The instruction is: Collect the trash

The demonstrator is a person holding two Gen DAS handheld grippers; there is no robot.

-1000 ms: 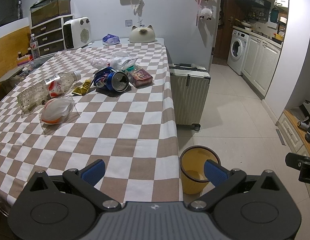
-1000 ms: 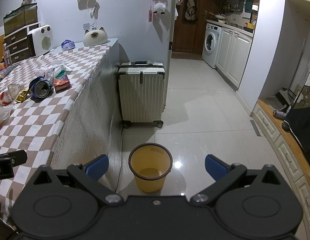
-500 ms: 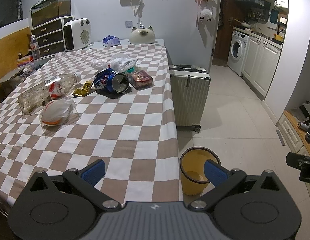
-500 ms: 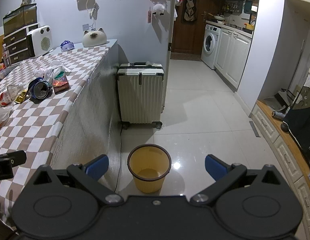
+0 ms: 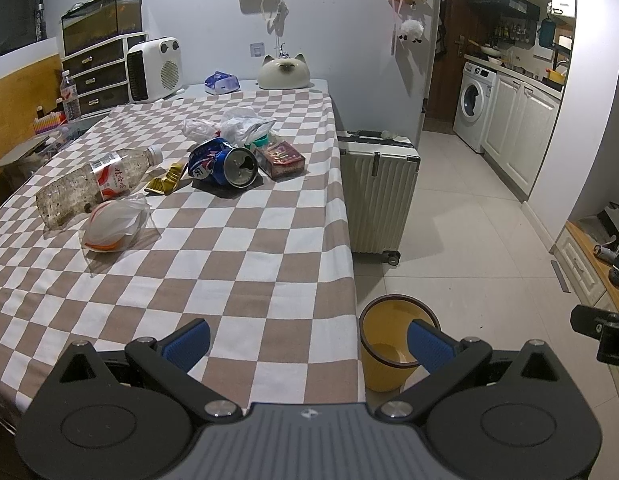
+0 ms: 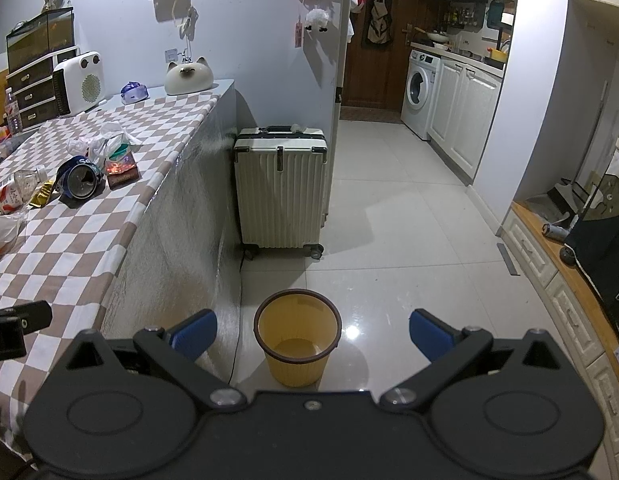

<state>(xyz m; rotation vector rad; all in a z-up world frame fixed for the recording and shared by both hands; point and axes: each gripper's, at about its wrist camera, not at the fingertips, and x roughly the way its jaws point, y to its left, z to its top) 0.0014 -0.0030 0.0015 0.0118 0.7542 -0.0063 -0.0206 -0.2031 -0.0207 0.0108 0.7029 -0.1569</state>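
Trash lies on the checkered table point(image 5: 237, 280): a crushed blue can point(image 5: 225, 162), a clear plastic bottle point(image 5: 93, 182), a clear bag with orange inside point(image 5: 115, 224), a gold wrapper point(image 5: 165, 178), a red packet point(image 5: 281, 158) and crumpled white plastic point(image 5: 237, 124). A yellow bin point(image 5: 389, 344) stands on the floor by the table's near right corner; it also shows in the right wrist view point(image 6: 297, 336). My left gripper point(image 5: 307, 342) is open and empty over the table's near edge. My right gripper point(image 6: 311, 330) is open and empty above the bin.
A white suitcase point(image 6: 283, 192) stands on the floor beyond the bin. A white heater point(image 5: 153, 68), a cat-shaped object point(image 5: 283, 72) and drawers point(image 5: 95, 80) sit at the table's far end. Kitchen cabinets and a washing machine point(image 6: 419, 98) line the right.
Both grippers have shifted only slightly; the left view has crept a little forward toward the trash. Both stay open and empty.
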